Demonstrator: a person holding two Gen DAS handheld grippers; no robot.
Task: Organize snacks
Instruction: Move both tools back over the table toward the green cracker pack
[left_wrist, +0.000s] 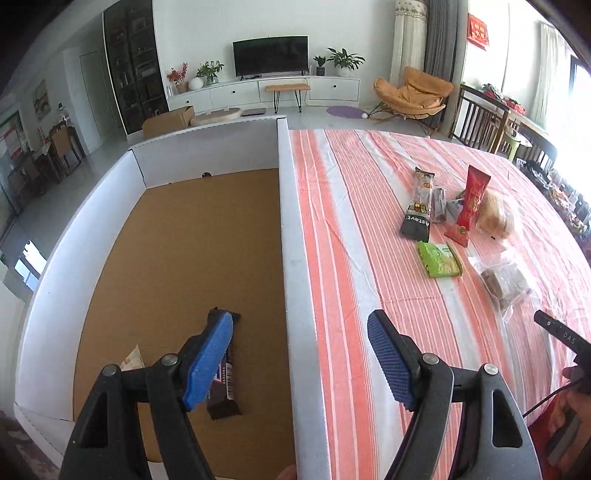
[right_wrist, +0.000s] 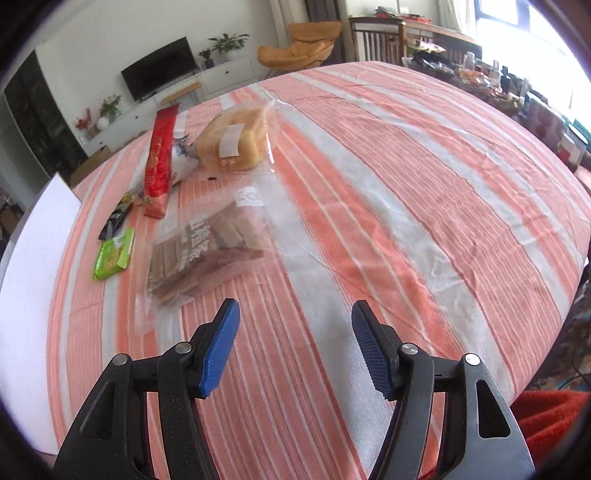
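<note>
My left gripper is open and empty, with its blue pads on either side of the white wall of the box. On the box's cardboard floor lie a dark chocolate bar and a pale wrapper. My right gripper hangs open and empty over the striped cloth, just short of a clear bag of brown biscuits. Beyond it lie a bagged bread loaf, a long red pack, a green pack and a dark pack.
The snacks sit in a cluster on the orange-striped tablecloth: the dark pack, red pack, loaf, green pack and biscuit bag. A hand shows at the lower right. The box wall stands at the left.
</note>
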